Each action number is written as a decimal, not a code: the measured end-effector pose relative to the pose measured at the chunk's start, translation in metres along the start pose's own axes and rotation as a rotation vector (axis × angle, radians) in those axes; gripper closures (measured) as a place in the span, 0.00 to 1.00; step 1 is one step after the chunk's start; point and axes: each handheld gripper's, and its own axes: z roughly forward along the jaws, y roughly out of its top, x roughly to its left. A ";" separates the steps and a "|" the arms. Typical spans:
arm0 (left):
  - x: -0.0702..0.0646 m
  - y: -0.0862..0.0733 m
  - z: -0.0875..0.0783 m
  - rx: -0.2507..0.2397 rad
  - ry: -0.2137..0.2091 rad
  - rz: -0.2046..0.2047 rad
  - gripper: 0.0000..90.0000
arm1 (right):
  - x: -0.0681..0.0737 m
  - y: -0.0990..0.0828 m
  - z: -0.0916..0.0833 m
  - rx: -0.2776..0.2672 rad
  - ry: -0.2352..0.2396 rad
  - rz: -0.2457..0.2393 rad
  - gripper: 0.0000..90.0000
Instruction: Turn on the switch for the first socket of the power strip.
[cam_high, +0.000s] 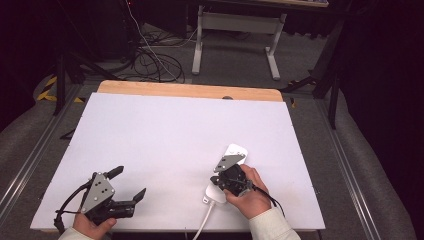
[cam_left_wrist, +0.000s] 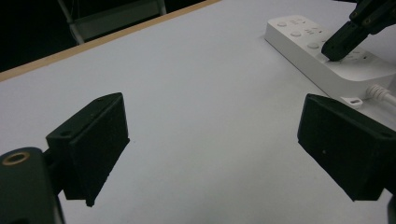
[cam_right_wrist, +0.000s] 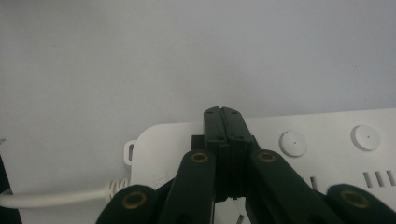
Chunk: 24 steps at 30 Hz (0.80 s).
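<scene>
A white power strip (cam_high: 238, 150) lies on the white board at the near right, its cable (cam_high: 204, 222) running off the front edge. My right gripper (cam_high: 226, 181) stands over it, pointing down. In the right gripper view the right gripper (cam_right_wrist: 222, 122) is shut with nothing between its jaws, its tip on the power strip (cam_right_wrist: 327, 158) near the cable end, left of two round buttons (cam_right_wrist: 293, 142). The left gripper (cam_high: 128, 184) hovers open at the near left. From the left gripper view, its open tips (cam_left_wrist: 217, 144) face bare board, and the power strip (cam_left_wrist: 299, 42) lies far right.
A white board (cam_high: 175, 130) covers the wooden table (cam_high: 190, 90). Behind the table stand a white desk frame (cam_high: 235, 30) and loose cables (cam_high: 155, 62) on grey floor. Metal rails (cam_high: 30, 155) run along both sides of the table.
</scene>
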 end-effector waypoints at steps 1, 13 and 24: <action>0.000 0.000 0.000 0.000 0.000 0.000 0.10 | 0.000 0.000 0.000 0.000 -0.002 0.003 1.00; -0.001 0.000 0.000 -0.001 -0.001 -0.005 0.10 | -0.001 -0.002 0.000 0.002 0.008 0.012 1.00; -0.001 0.000 0.000 0.000 0.002 -0.004 0.10 | -0.004 -0.005 0.001 -0.014 0.032 0.032 1.00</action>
